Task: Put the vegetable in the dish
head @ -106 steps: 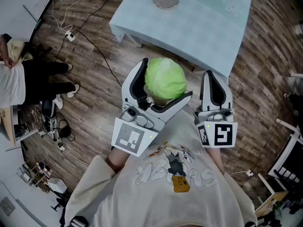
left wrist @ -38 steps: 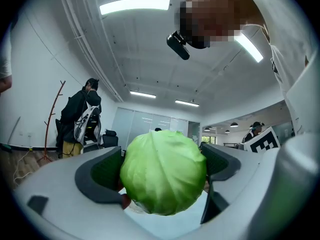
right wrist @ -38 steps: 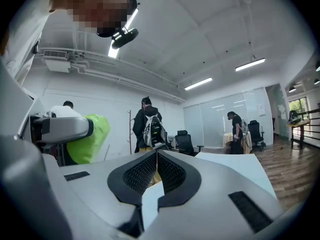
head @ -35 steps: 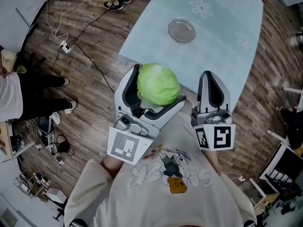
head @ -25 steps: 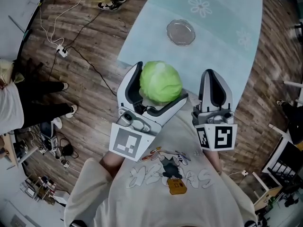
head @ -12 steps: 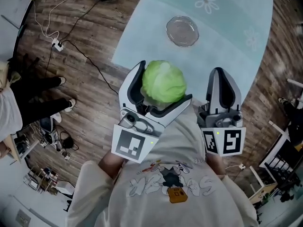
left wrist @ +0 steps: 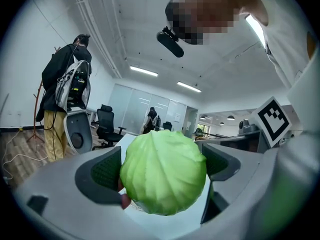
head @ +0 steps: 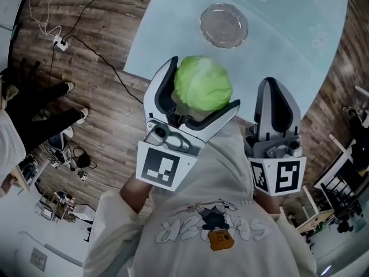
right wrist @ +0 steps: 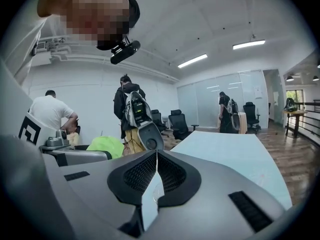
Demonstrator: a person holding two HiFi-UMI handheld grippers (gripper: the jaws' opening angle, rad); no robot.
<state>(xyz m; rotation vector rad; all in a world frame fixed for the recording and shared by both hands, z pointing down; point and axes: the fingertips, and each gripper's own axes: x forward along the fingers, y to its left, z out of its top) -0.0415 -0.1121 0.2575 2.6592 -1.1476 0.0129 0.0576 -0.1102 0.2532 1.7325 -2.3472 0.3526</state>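
Cabbage in left gripper; dish on table, ahead.

Both grippers are held out in front of the chest, side by side in the head view. The left gripper points toward about one o'clock. Its jaws stand wide and press on either side of a green cabbage, and the left gripper view shows the cabbage filling the gap between the ribbed pads. Its marker cube sits at the seven o'clock end, by the wrist. The right gripper lies at the left one's three o'clock, apart from it, pointing to twelve. Its jaws are pressed together with nothing between them, and its marker cube faces up. Pale sleeves cover the forearms.
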